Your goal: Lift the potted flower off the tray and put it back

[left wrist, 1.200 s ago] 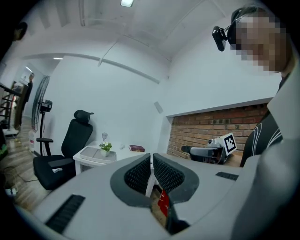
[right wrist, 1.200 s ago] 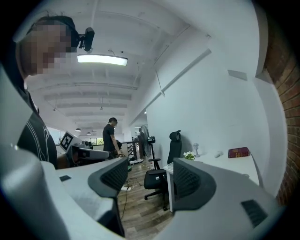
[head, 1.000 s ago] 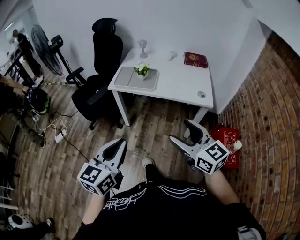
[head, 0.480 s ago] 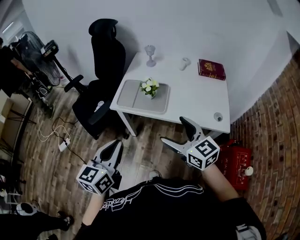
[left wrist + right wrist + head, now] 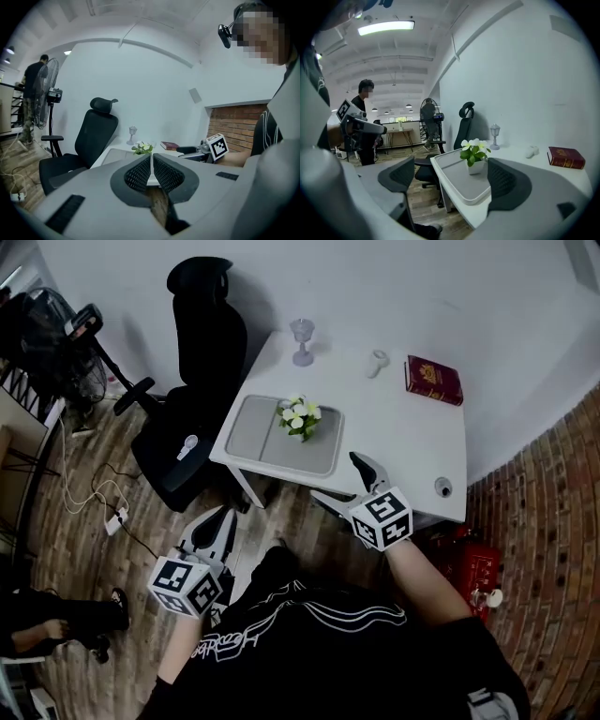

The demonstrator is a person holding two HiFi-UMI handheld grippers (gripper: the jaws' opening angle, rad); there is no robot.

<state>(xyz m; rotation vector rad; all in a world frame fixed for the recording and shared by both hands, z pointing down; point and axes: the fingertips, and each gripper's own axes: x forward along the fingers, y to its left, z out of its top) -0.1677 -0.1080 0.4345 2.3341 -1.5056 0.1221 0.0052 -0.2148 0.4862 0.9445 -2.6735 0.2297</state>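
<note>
The potted flower [image 5: 299,418], white blooms in a small white pot, stands on the grey tray [image 5: 253,432] at the near left of the white table [image 5: 394,427]. My right gripper [image 5: 339,482] hovers at the table's front edge, short of the tray, open wide with nothing between its fingers. In the right gripper view the potted flower [image 5: 474,157] shows between the spread jaws, still some way off on the tray [image 5: 461,185]. My left gripper [image 5: 214,526] hangs lower over the floor, left of the table, shut and empty; in its own view the flower [image 5: 142,148] lies beyond the closed gripper [image 5: 151,161].
A black office chair [image 5: 192,381] stands against the table's left side. On the table are a red book [image 5: 433,379], a small glass lamp [image 5: 302,340] and a white mouse [image 5: 377,360]. A red bag [image 5: 469,559] lies by the brick wall. A fan [image 5: 56,343] is far left.
Both grippers have moved forward towards the table, the right one reaching its front edge. The right jaws have spread wider. The left stays shut.
</note>
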